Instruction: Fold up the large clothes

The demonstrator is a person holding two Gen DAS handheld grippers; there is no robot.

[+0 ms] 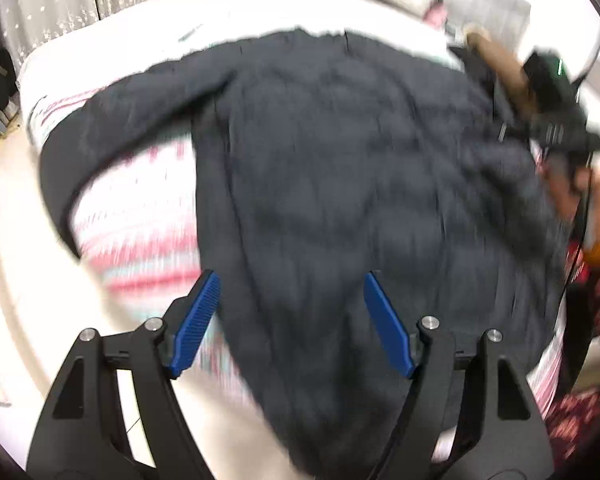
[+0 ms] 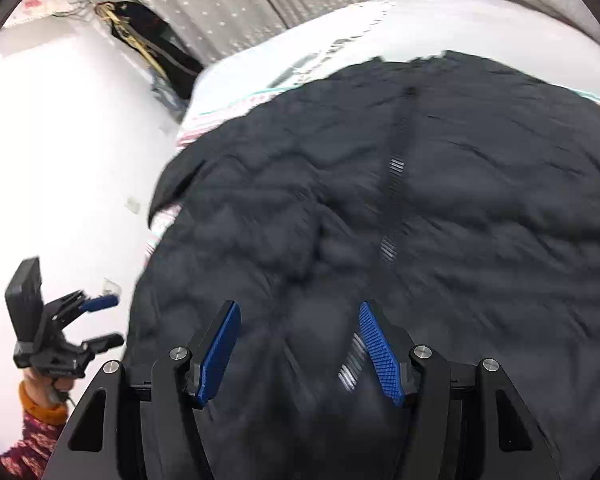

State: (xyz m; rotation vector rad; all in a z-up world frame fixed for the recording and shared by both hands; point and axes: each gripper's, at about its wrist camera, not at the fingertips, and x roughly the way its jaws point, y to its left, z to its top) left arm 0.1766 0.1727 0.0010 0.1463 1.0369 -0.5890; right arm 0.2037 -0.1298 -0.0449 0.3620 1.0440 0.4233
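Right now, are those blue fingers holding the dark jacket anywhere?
No. Both the left gripper and right gripper are open above the dark jacket, gripping nothing.

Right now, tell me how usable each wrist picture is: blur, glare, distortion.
Left wrist view: heavy motion smear across the dark jacket and striped bedding; only the left gripper stays sharp. Right wrist view: milder streaking on the jacket's lower right, quilting still legible, but the white floor is blown out. Both views bow strongly at the fisheye rim.
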